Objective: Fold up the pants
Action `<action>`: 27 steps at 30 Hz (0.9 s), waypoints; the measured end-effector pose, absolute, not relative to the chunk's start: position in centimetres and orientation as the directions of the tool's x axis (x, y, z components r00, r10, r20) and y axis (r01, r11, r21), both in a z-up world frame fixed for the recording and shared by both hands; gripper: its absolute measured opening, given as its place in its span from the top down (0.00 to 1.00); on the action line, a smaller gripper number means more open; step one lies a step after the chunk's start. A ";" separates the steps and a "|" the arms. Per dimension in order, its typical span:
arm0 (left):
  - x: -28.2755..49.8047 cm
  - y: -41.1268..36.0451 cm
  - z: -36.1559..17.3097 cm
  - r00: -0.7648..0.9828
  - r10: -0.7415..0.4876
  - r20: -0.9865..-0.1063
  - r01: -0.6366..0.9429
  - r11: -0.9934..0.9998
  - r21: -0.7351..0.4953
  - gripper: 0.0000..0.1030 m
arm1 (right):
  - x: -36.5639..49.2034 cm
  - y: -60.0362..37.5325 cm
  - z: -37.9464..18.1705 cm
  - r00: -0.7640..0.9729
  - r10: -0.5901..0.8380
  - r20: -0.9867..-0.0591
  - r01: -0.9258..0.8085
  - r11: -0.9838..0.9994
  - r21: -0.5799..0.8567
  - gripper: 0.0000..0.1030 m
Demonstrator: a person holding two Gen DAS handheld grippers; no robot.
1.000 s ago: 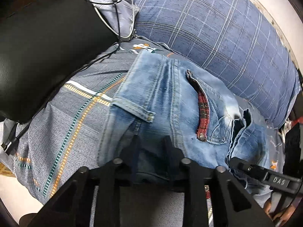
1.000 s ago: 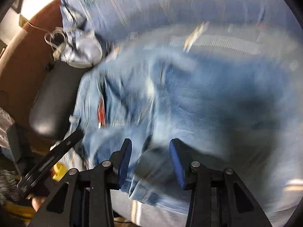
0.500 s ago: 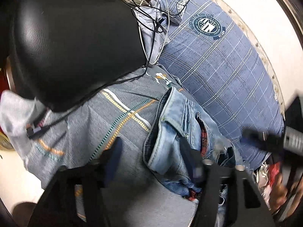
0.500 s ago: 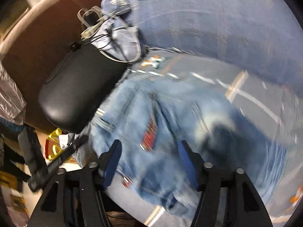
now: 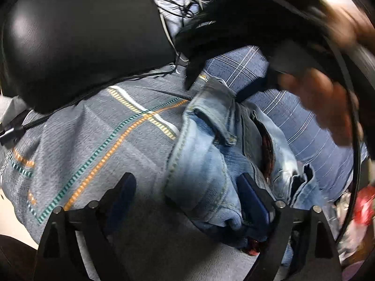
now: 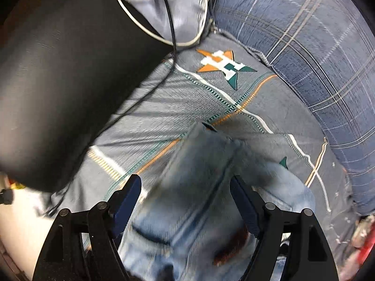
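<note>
- The pants (image 5: 211, 164) are light-blue jeans, bunched into a thick folded bundle with stitched seams, a belt loop and a pocket edge lined in red plaid showing on top.
- They lie on a grey bedspread (image 5: 93, 140) with teal, orange and white stripes, just beside a blue plaid pillow (image 5: 293, 117); a black cushion (image 5: 82, 35) sits at the upper left of the bed.
- From the right wrist camera the jeans (image 6: 199, 199) spread below the camera, their upper corner resting on the striped cover (image 6: 187, 98) near an orange-and-teal star logo (image 6: 225, 66).
- The left gripper (image 5: 187, 201) has just been opening; its fingers stand wide, one over bare bedspread, the other against the bundle's right side, and neither presses the denim.
- The right gripper (image 6: 185, 201) has also just been opening and hangs wide above the jeans, with cloth seen between the fingers but no pinch.
- In the left wrist view a blurred hand (image 5: 323, 105) and the other gripper's dark body cover the upper right, hiding much of the pillow.
- The denim under the right gripper is smeared by motion, so its folds and the reddish patch low down are hard to read.
- White and black cables (image 6: 168, 23) trail over pale cloth by the cushion; where they end is cut off.
</note>
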State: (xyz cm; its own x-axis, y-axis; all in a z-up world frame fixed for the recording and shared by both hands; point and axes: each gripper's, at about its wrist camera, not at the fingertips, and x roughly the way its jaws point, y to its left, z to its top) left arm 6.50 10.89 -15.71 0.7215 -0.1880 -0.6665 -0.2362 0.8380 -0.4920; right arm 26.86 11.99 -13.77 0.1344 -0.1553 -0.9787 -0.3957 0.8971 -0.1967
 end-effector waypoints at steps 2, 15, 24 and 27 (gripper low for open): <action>6.5 9.9 -15.7 0.725 -0.146 -0.673 -0.240 0.863 -0.445 0.12 | 27.5 12.8 -15.3 0.130 -0.231 -0.964 -0.397 0.879 -0.264 0.20; 5.9 7.9 -12.6 0.734 -0.304 -0.608 -0.019 0.885 -0.465 0.76 | 25.1 12.7 -14.5 0.215 -0.348 -0.912 -0.474 0.780 -0.409 0.89; 4.1 5.0 -7.9 0.753 -0.367 -0.547 0.064 0.867 -0.494 0.78 | 22.7 6.6 -5.9 0.323 -0.172 -0.931 -0.391 0.871 -0.297 0.94; 3.5 3.0 -6.3 0.756 -0.377 -0.536 0.103 0.876 -0.470 0.78 | 21.8 3.0 -3.3 0.355 -0.120 -0.927 -0.349 0.903 -0.250 0.94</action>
